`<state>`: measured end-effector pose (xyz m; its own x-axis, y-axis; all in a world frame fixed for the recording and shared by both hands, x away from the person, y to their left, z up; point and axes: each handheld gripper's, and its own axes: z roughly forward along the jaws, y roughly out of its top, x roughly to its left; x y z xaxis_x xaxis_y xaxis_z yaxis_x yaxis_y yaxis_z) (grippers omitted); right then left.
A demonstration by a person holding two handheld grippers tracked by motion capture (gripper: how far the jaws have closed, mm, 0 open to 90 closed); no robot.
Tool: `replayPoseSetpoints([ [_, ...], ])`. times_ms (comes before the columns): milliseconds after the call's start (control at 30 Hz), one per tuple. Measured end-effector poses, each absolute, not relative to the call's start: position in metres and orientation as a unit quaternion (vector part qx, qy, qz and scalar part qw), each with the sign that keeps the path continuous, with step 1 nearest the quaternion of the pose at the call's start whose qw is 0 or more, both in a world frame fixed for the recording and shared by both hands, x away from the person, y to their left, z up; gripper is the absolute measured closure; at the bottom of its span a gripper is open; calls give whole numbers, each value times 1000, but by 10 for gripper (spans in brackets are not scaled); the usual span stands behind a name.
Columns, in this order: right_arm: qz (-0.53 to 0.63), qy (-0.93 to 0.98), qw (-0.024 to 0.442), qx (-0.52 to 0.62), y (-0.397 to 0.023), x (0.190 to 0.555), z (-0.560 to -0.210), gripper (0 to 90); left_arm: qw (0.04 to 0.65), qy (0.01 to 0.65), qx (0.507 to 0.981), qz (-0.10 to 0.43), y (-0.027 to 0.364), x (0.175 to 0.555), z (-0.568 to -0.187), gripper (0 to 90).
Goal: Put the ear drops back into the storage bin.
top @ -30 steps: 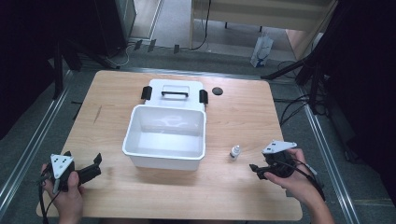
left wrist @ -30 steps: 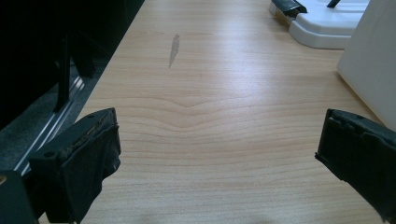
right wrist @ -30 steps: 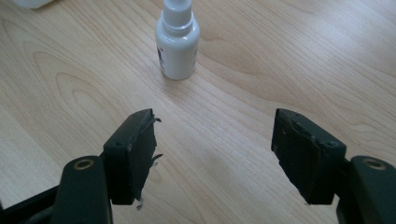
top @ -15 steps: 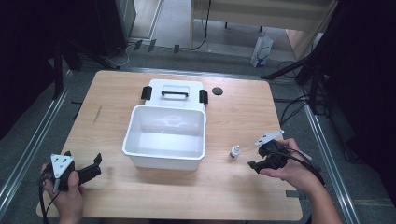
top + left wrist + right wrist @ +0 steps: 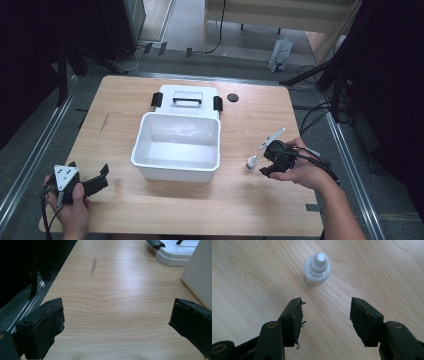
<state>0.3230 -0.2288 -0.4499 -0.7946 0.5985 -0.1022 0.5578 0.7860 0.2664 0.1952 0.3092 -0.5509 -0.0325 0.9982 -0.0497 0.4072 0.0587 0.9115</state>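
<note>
A small white dropper bottle (image 5: 252,162) stands upright on the wooden table, right of the white bin. My right gripper (image 5: 265,163) hovers just to the right of it and points down at the table. In the right gripper view the bottle (image 5: 317,269) stands a little beyond my right gripper (image 5: 325,302). Its jaws are open and have just been closing, with only bare wood between them. My left gripper (image 5: 104,178) rests near the table's front left corner. In its own view my left gripper (image 5: 117,307) is wide open over bare wood.
The open white bin (image 5: 177,170) sits mid-table. Its lid (image 5: 186,100), with a black handle and clips, lies flat behind it. A small black disc (image 5: 232,97) lies right of the lid. In the left gripper view, the bin's wall (image 5: 200,275) rises at the right.
The right hand has moved left toward the bottle and tipped its gripper downward, jaws narrower than before. The left hand has stayed in place.
</note>
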Motion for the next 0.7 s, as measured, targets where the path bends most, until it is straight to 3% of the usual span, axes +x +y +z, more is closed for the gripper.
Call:
replayPoseSetpoints([
  [700, 72, 956, 50, 280, -196, 346, -446, 539, 393, 612, 574, 375, 309, 195, -551, 2],
])
